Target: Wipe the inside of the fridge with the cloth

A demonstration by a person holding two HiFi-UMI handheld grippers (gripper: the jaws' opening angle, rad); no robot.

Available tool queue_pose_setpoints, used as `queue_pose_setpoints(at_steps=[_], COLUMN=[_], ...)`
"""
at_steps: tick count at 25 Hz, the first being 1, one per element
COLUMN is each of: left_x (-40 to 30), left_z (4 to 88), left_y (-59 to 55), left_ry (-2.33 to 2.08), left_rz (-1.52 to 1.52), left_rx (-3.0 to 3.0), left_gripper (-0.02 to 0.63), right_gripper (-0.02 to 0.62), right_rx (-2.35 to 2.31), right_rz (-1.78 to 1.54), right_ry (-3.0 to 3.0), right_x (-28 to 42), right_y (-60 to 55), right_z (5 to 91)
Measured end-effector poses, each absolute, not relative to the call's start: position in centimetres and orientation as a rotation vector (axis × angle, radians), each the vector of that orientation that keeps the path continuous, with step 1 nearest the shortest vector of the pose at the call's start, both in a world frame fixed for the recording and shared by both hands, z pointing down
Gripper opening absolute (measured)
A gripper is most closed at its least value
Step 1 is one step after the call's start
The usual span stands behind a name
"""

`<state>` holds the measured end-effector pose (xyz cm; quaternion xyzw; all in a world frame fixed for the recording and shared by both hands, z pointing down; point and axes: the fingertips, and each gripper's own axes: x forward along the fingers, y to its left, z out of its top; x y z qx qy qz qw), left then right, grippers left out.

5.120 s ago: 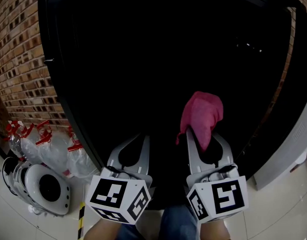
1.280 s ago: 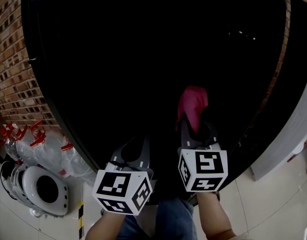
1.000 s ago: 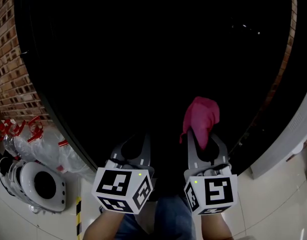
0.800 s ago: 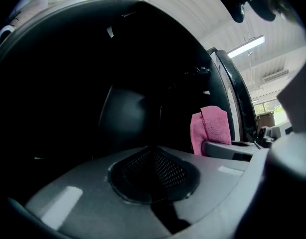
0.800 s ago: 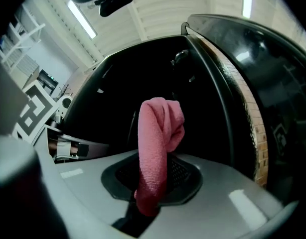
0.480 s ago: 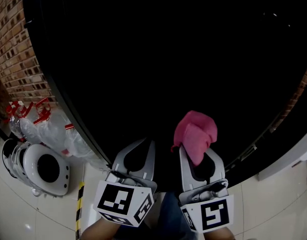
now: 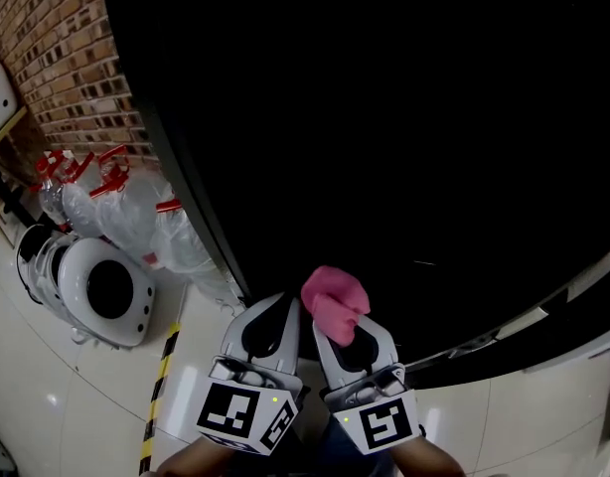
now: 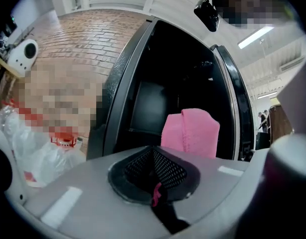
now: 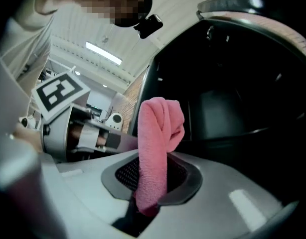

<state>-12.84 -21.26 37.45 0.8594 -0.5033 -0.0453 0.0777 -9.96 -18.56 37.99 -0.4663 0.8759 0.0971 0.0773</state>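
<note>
At the far left a brick wall (image 7: 57, 58) meets a pale tiled floor (image 7: 47, 405). A white round appliance (image 7: 101, 291) sits on the tiles, with clear plastic bags (image 7: 136, 217) tied in red just beside it, against the wall. A strip of yellow-and-black tape (image 7: 158, 396) runs along the floor near the fridge's edge.

Next comes the left gripper (image 8: 154, 196), held low in front of the fridge, its marker cube (image 7: 243, 415) nearest the person. Its jaws are pressed together with nothing clamped in them; only a tiny pink fleck shows at the seam.

Just to its right, close alongside, the right gripper (image 9: 145, 208) pinches the pink cloth (image 7: 335, 301). The lower end of the cloth is squeezed between the jaws and the rest stands up above them, folded over at the top in a soft lump. From the left gripper view the cloth shows just past that gripper's jaws, against the dark opening.

The fridge (image 7: 384, 117) fills the middle and right of the head view as a black cavity, its inside too dark to make out. Both grippers and the cloth are at its lower front edge, and I cannot tell whether the cloth touches any surface.
</note>
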Motion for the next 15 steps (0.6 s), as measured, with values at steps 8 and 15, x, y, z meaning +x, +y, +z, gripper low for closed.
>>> queue_pose_setpoints(at_steps=[8, 15], left_x=[-14.7, -15.4], left_z=[38.1, 38.2], left_y=[-21.9, -21.7], left_ry=[-1.59, -1.596], left_rz=[-0.123, -0.105], left_rx=[2.548, 2.551], left_gripper=[0.008, 0.008], right_gripper=[0.063, 0.063], right_rx=[-1.361, -1.47], right_rz=[0.273, 0.258], right_ry=[2.687, 2.763], right_x=[-12.4, -13.8], right_y=[-20.6, -26.4], right_z=[41.8, 45.4])
